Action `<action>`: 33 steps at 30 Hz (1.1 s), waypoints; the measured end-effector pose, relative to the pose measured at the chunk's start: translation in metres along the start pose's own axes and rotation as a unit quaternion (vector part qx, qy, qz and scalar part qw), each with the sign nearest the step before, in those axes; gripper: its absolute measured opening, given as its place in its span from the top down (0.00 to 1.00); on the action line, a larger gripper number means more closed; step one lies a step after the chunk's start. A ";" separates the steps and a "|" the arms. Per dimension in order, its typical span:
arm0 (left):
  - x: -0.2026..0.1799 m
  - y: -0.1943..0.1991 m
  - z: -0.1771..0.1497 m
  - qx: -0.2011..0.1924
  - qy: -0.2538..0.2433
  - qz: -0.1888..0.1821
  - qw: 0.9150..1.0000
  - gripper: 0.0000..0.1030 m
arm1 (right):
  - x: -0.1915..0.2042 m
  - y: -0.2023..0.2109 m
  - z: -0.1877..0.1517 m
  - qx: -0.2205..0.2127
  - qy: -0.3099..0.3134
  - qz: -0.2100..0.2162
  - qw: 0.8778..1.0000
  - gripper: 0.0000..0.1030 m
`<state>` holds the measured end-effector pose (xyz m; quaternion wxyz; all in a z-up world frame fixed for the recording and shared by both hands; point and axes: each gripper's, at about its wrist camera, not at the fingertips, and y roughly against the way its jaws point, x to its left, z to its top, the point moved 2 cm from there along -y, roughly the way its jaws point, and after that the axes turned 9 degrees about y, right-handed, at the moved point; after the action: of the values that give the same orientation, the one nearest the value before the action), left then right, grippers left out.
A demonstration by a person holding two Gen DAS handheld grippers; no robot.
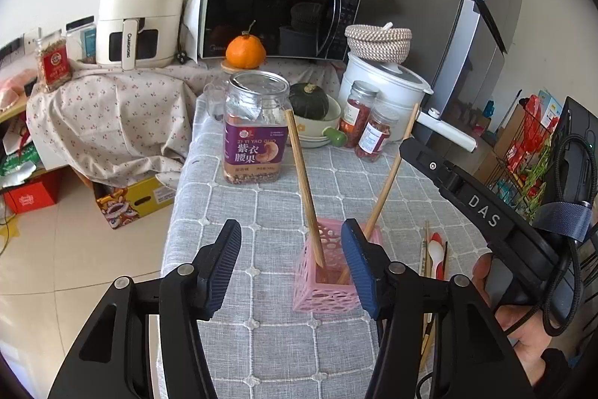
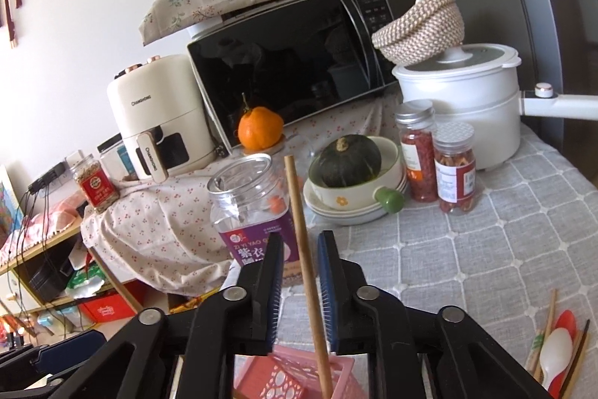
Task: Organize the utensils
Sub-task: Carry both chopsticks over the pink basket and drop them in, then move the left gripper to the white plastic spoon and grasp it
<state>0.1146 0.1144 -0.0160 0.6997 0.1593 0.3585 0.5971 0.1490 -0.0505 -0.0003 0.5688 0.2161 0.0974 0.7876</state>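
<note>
A pink perforated basket (image 1: 317, 287) stands on the grey checked tablecloth (image 1: 254, 212), with two wooden chopsticks leaning out of it. My left gripper (image 1: 291, 264) is open just in front of the basket; its right pad overlaps the basket's right edge and the left chopstick (image 1: 301, 174) rises between the fingers. In the right wrist view, my right gripper (image 2: 299, 238) is open around the other chopstick (image 2: 297, 197), with a gap on each side. That chopstick's foot sits in the basket (image 2: 284, 380). The right gripper (image 1: 411, 148) also shows in the left wrist view, held by a hand.
Loose chopsticks and a white and a red spoon (image 1: 435, 257) (image 2: 557, 358) lie right of the basket. Behind stand a cashew jar (image 1: 256, 129), stacked bowls with a green squash (image 2: 347, 167), two spice jars (image 2: 454, 171), a white pot (image 2: 471, 100) and a microwave. The table's left edge drops to the floor.
</note>
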 end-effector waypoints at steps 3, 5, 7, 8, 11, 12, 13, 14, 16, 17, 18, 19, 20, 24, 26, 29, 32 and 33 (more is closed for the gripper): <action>-0.003 0.001 -0.004 0.013 0.002 -0.002 1.000 0.36 | -0.004 0.016 0.006 0.005 0.006 0.017 1.000 0.55; -0.007 0.001 -0.008 0.022 0.002 -0.003 1.000 0.32 | -0.009 0.030 0.010 0.005 0.014 0.019 1.000 0.51; -0.011 0.001 -0.013 0.030 0.003 -0.005 1.000 0.31 | -0.015 0.044 0.013 0.008 0.021 0.022 1.000 0.42; -0.014 0.001 -0.016 0.035 0.004 -0.005 0.999 0.30 | -0.019 0.052 0.014 0.010 0.024 0.022 0.999 0.39; -0.025 0.000 -0.024 0.048 -0.001 0.002 0.999 0.27 | -0.034 0.074 0.016 0.014 0.029 0.015 0.999 0.26; -0.029 -0.001 -0.027 0.052 -0.005 0.007 0.999 0.26 | -0.039 0.081 0.016 0.017 0.030 0.011 0.999 0.22; -0.035 -0.002 -0.031 0.055 -0.010 0.011 0.998 0.26 | -0.045 0.086 0.015 0.020 0.032 0.006 0.999 0.18; -0.040 -0.002 -0.034 0.059 -0.014 0.014 0.998 0.25 | -0.051 0.092 0.014 0.023 0.033 0.000 0.999 0.17; -0.051 -0.005 -0.040 0.069 -0.020 0.013 0.997 0.24 | -0.064 0.102 0.012 0.030 0.035 -0.020 0.999 0.13; -0.058 -0.007 -0.043 0.076 -0.022 0.012 0.997 0.24 | -0.071 0.106 0.010 0.034 0.036 -0.032 0.998 0.12; -0.064 -0.009 -0.046 0.082 -0.024 0.012 0.996 0.24 | -0.078 0.109 0.008 0.039 0.035 -0.044 0.998 0.10; -0.071 -0.011 -0.049 0.089 -0.027 0.010 0.996 0.23 | -0.086 0.112 0.007 0.046 0.033 -0.055 0.997 0.10; -0.079 -0.013 -0.053 0.093 -0.033 0.009 0.995 0.23 | -0.093 0.115 0.005 0.053 0.029 -0.065 0.996 0.10; -0.117 -0.021 -0.072 0.111 -0.082 0.001 0.990 0.23 | -0.125 0.128 -0.003 0.081 0.000 -0.103 0.991 0.10; -0.137 -0.026 -0.082 0.122 -0.108 -0.002 0.987 0.23 | -0.138 0.133 -0.006 0.093 -0.009 -0.118 0.989 0.10; -0.160 -0.035 -0.091 0.135 -0.140 -0.005 0.981 0.23 | -0.156 0.140 -0.012 0.114 -0.021 -0.139 0.984 0.10; -0.175 -0.051 -0.095 0.154 -0.158 0.000 0.975 0.23 | -0.169 0.141 -0.019 0.141 -0.030 -0.148 0.979 0.10; -0.179 -0.058 -0.096 0.162 -0.160 0.001 0.974 0.23 | -0.172 0.140 -0.023 0.152 -0.031 -0.152 0.976 0.10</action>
<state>0.0846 -0.0890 -0.0645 0.7121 0.3641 0.3341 0.4986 0.0637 -0.2570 -0.0039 0.6449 0.3065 0.2300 0.6613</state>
